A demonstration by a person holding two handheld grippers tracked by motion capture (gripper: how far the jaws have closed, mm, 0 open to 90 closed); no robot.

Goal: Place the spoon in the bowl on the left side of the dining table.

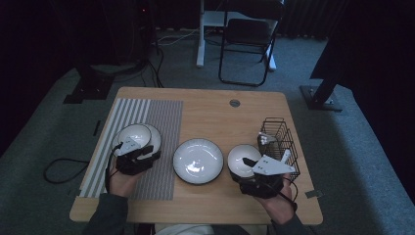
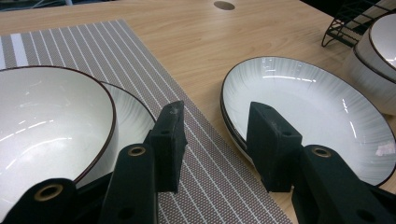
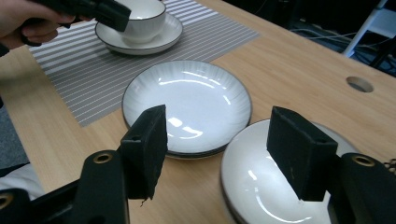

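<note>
A white bowl with a dark rim (image 1: 134, 133) (image 2: 46, 112) (image 3: 142, 18) sits on a small plate (image 2: 133, 116) on the striped placemat (image 1: 161, 117) at the left. My left gripper (image 1: 146, 152) (image 2: 217, 116) rests at the bowl's near side, open, with nothing but the placemat under its jaws. A wide white plate (image 1: 197, 160) (image 2: 303, 102) (image 3: 187, 98) lies at the table's middle. To its right stands another white bowl (image 1: 241, 156) (image 3: 261, 186) (image 2: 378, 60). My right gripper (image 1: 249, 164) (image 3: 219, 121) hovers open over that bowl's near rim, holding nothing.
A black wire basket (image 1: 279, 137) (image 2: 348, 23) stands at the table's right edge, just beside the right bowl. A round cable hole (image 1: 235, 103) is in the table top at the back. A folding chair (image 1: 247, 39) stands beyond the table.
</note>
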